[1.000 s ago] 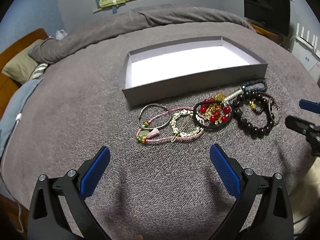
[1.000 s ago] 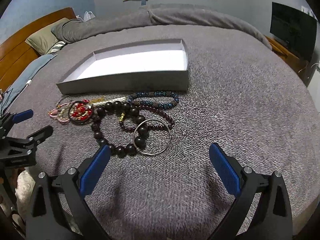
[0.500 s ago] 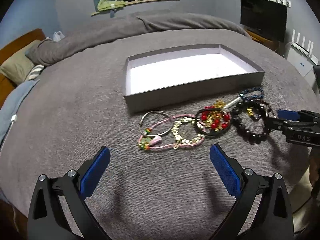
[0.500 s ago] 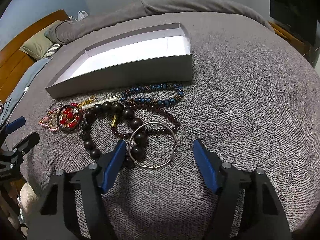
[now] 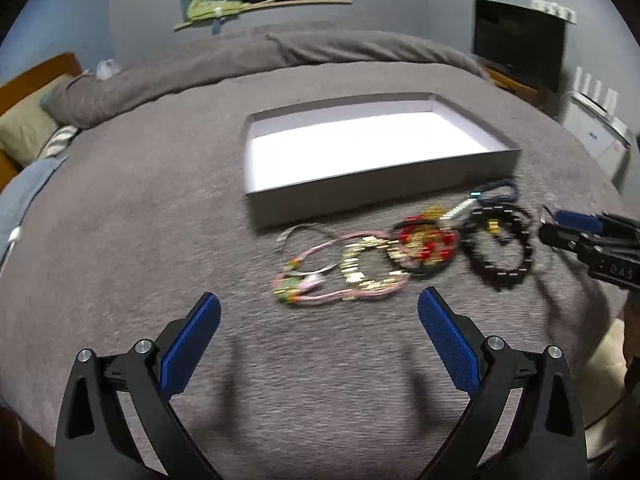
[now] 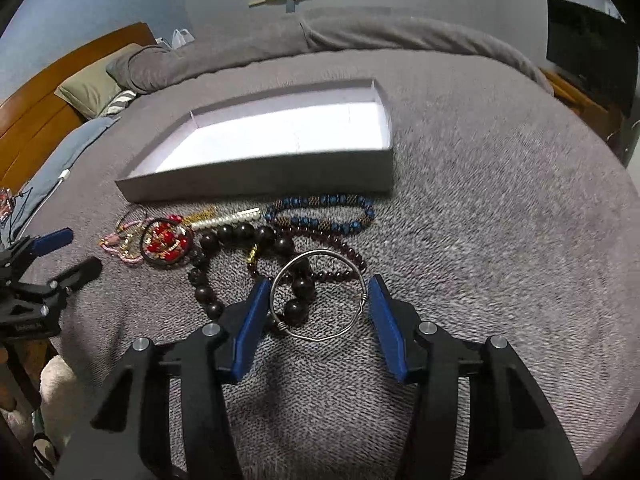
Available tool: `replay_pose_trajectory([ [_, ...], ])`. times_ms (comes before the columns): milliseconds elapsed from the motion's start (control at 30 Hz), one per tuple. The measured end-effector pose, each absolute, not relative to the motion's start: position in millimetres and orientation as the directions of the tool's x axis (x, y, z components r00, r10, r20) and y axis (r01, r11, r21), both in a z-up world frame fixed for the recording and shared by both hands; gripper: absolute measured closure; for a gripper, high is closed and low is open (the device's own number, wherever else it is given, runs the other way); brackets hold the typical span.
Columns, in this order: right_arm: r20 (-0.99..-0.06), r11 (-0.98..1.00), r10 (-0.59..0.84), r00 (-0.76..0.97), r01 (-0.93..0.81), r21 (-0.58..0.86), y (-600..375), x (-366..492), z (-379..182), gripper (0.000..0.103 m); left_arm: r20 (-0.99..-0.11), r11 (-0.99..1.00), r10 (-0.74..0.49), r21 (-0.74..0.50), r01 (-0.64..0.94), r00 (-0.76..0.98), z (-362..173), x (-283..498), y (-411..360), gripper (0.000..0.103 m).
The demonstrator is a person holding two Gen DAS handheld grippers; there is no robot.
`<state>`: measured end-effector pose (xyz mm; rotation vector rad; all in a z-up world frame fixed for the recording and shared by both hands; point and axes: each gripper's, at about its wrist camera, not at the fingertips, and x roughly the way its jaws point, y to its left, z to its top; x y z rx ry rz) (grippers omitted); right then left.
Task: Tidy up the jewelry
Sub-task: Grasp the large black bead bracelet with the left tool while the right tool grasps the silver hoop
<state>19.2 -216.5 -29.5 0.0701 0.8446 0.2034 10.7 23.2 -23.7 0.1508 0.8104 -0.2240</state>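
Note:
A shallow grey box (image 5: 372, 188) with a white inside lies on the bed; it also shows in the right wrist view (image 6: 256, 176). A heap of jewelry lies in front of it. In the right wrist view a silver bangle (image 6: 276, 280) rests on a dark bead bracelet (image 6: 208, 240), beside a blue bead bracelet (image 6: 320, 202). My right gripper (image 6: 318, 304) is open, its blue pads either side of the bangle, close to it. My left gripper (image 5: 318, 320) is open and empty, just short of a pink cord bracelet (image 5: 320, 246) and a red bead piece (image 5: 424, 240).
The grey bedspread (image 5: 140, 220) covers the whole bed. Pillows (image 6: 92, 88) and a wooden headboard (image 6: 36, 100) are at the far left. A dark screen (image 5: 520, 40) stands at the right. The right gripper shows at the right edge of the left wrist view (image 5: 560, 228).
My right gripper has moved forward and down and narrowed, so its pads now flank the silver bangle. My left gripper stays open; its view has shifted a little.

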Motion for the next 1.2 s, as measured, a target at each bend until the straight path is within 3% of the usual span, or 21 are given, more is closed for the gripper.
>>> replay_pose_trajectory([
  [167,-0.718,0.98,0.197,0.668,-0.149,0.131,-226.8,7.7,-19.9,0.052,-0.746,0.934,-0.239,-0.001,0.357,0.622,-25.0,9.3,-12.7,0.011],
  [300,-0.707,0.982,0.189,0.681,-0.143,0.124,-234.8,-0.3,-14.5,0.052,-0.766,0.904,-0.324,-0.079,0.419,0.555,-28.3,13.4,-38.2,0.047],
  [400,-0.699,0.981,0.192,0.688,-0.135,0.137,-242.5,-3.4,-11.9,0.052,-0.78,0.896,-0.353,-0.122,0.428,0.517,-32.9,15.3,-50.4,0.055],
  [767,-0.681,0.977,0.213,0.701,-0.142,0.16,-254.3,-11.6,-10.8,0.052,-0.804,0.932,-0.294,-0.123,0.34,0.517,-52.7,39.7,-74.3,0.063],
  [833,-0.678,0.977,0.214,0.703,-0.143,0.159,-255.9,-13.8,-10.4,0.052,-0.804,0.937,-0.28,-0.111,0.33,0.525,-52.9,42.2,-77.1,0.069],
  [900,-0.676,0.977,0.212,0.706,-0.142,0.158,-257.2,-15.6,-9.7,0.052,-0.807,0.94,-0.258,-0.081,0.332,0.531,-53.3,43.2,-81.0,0.085],
  [967,-0.673,0.978,0.21,0.71,-0.14,0.157,-258.5,-17.2,-9.0,0.052,-0.803,0.937,-0.262,-0.079,0.341,0.535,-51.8,42.6,-82.3,0.088],
  [1200,-0.671,0.981,0.193,0.716,-0.129,0.145,-260.0,-17.6,-7.6,0.052,-0.758,0.916,-0.317,-0.088,0.392,0.57,-21.7,22.0,-76.0,0.088],
])
